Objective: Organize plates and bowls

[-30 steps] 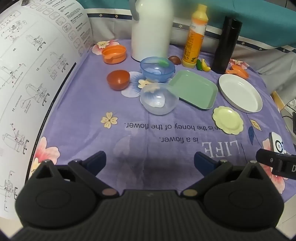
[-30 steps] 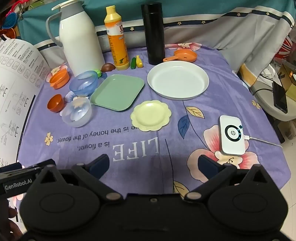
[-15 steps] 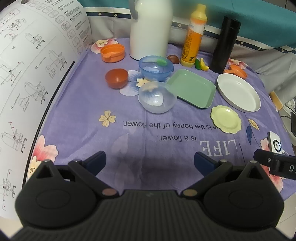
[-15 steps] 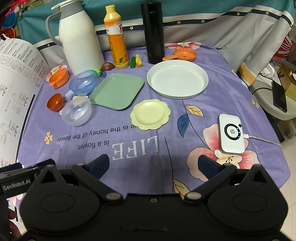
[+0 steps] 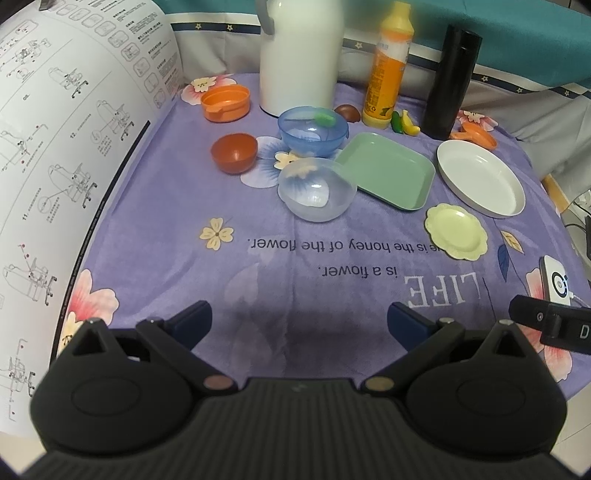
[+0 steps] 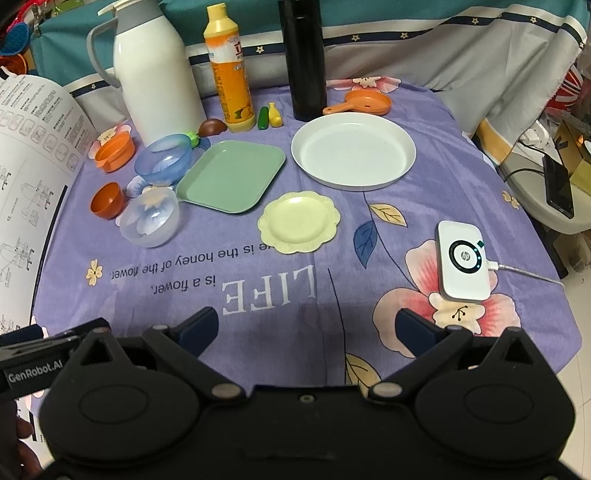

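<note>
Purple flowered tablecloth crowded with dishes, teal drape behind, both jaws wide, empty.

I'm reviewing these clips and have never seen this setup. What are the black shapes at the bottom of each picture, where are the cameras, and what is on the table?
No robot here: a person holds a two-finger tool in each hand, with a wide-angle camera on each looking forward along the fingers. The black shapes are the tools themselves: the left tool in the left wrist view, the right tool in the right wrist view. Both are open and hold nothing.

On the purple flowered cloth lie a white plate, a green tray, a scalloped yellow plate, a clear bowl, a blue bowl and a red-brown bowl. Behind stand a white jug, an orange bottle and a black flask.
</note>
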